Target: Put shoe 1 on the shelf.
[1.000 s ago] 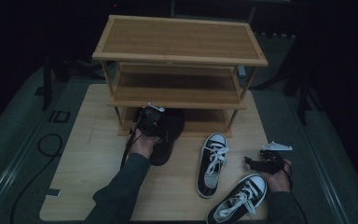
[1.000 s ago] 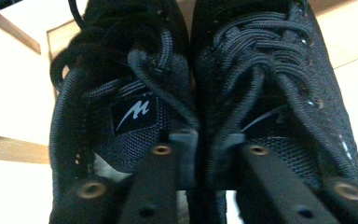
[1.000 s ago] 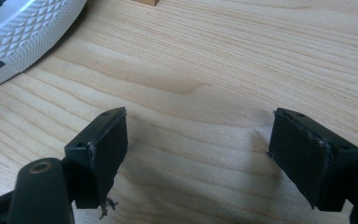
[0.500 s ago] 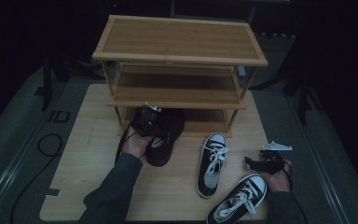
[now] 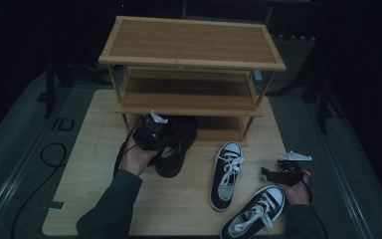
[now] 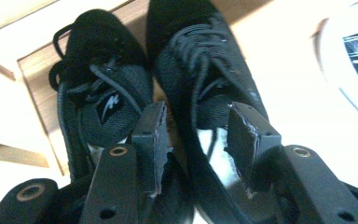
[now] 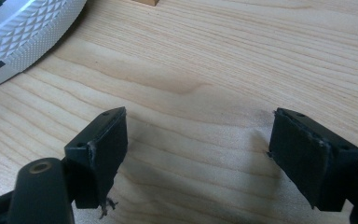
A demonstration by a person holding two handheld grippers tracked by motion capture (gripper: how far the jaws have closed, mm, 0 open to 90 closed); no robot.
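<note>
The left gripper (image 6: 196, 140) hovers over two black lace-up shoes (image 6: 200, 79) at the rack's (image 5: 194, 45) bottom shelf; its jaws have just been closing slightly but stand half apart, gripping nothing. Soft fabric could snag. The right gripper (image 7: 198, 154) rests wide open over grained wood board (image 7: 242, 56).

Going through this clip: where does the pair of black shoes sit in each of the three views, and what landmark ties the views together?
High view: pair of black shoes left of centre, toes under the rack's bottom shelf, beside the left gripper.
Left gripper view: black shoes at centre, laces up, beyond the open jaws.
Right gripper view: not in it.
Shared landmark: the white-soled sneaker, at the right edge in the left gripper view and top left in the right gripper view.
</note>
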